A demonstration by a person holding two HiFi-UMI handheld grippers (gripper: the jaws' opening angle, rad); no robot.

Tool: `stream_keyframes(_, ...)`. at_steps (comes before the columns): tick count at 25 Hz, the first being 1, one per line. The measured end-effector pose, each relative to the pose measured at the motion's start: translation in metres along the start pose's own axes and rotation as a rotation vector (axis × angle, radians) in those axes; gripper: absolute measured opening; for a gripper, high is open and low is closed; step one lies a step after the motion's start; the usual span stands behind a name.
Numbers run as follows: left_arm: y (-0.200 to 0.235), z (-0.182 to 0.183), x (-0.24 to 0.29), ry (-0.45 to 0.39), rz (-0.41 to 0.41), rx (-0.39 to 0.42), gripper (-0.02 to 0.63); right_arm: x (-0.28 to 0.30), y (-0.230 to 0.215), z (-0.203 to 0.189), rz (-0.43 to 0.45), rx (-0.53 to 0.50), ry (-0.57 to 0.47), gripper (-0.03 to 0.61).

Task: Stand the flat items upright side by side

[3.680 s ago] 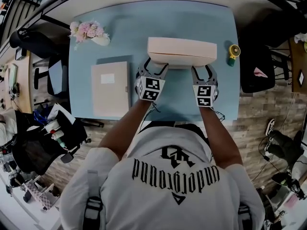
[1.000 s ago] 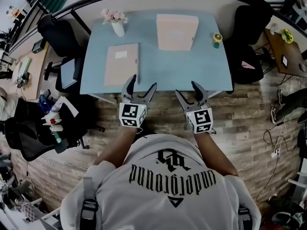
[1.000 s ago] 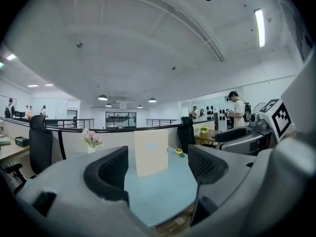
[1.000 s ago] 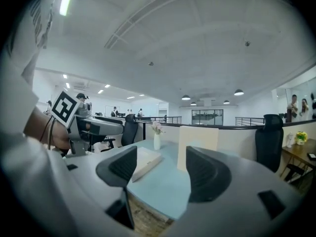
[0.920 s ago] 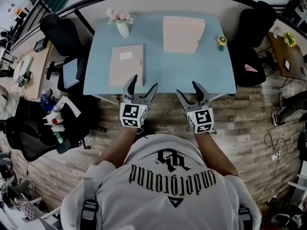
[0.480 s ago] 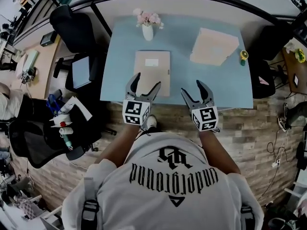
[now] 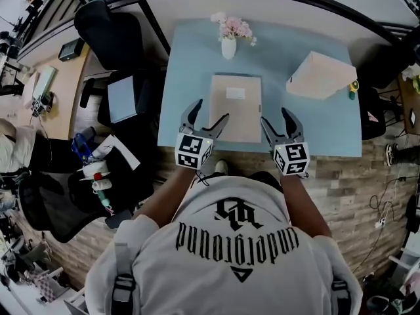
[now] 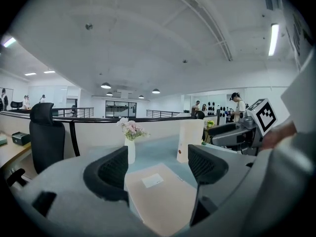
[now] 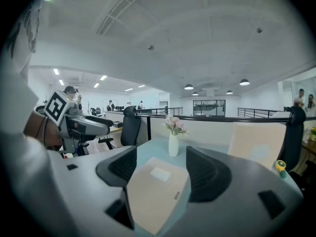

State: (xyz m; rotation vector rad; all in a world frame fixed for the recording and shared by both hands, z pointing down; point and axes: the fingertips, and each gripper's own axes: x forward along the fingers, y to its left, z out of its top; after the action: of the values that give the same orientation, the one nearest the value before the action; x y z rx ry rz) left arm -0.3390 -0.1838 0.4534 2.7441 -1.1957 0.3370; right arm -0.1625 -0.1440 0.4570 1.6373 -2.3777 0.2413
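Two folders are on the table [image 7: 190, 77]. A flat folder [image 7: 235, 107] lies mid-table toward the near edge, white label up. An upright folder [image 7: 320, 76] stands at the far right, well apart from it. The L gripper [image 7: 209, 112] hangs at the flat folder's near-left corner and the R gripper [image 7: 277, 118] at its near-right corner. In the head view the L gripper's inner finger overlaps the folder's left edge, but contact can't be told. Both grippers point away from the person.

L gripper view: the L gripper [image 8: 160, 167] has its jaws wide apart w/ nothing gripped. The flat folder [image 8: 163, 201] shows in the gap, lower down and beyond the tips. A vase [image 8: 130, 151] w/ pink flowers stands past the left jaw and the upright folder [image 8: 190, 139] past the right jaw. The R gripper [image 8: 237, 132] is off to the right w/ its marker cube.

R gripper view: the R gripper [image 9: 162, 168] also has its jaws wide and empty. The flat folder [image 9: 158, 191] is in the gap, label visible. The vase [image 9: 173, 143] is ahead btwn the jaws, farther back. The upright folder [image 9: 259, 144] is at right, w/ a small yellow item [image 9: 280, 166] just beside it. The L gripper [image 9: 79, 125] is at left.

Head view also shows:
- the vase [image 7: 228, 44] at the far edge, behind the flat folder
- the yellow item [image 7: 353, 87] at the upright folder's right side
- a black chair [image 7: 108, 35] off the table's far-left corner
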Motion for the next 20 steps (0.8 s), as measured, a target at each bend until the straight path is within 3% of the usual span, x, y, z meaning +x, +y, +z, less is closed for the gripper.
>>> stream_keyframes(10, 0.022, -0.04, 0.032, 0.123, -0.043, -0.077, 0.391, 0.049, -0.008, -0.038, 0.038, 0.056, 0.136, 0.325)
stream_keyframes(20, 0.053, -0.113, 0.082, 0.336, -0.039, -0.2, 0.391, 0.103, -0.032, -0.106, 0.128, 0.194, 0.356, 0.339)
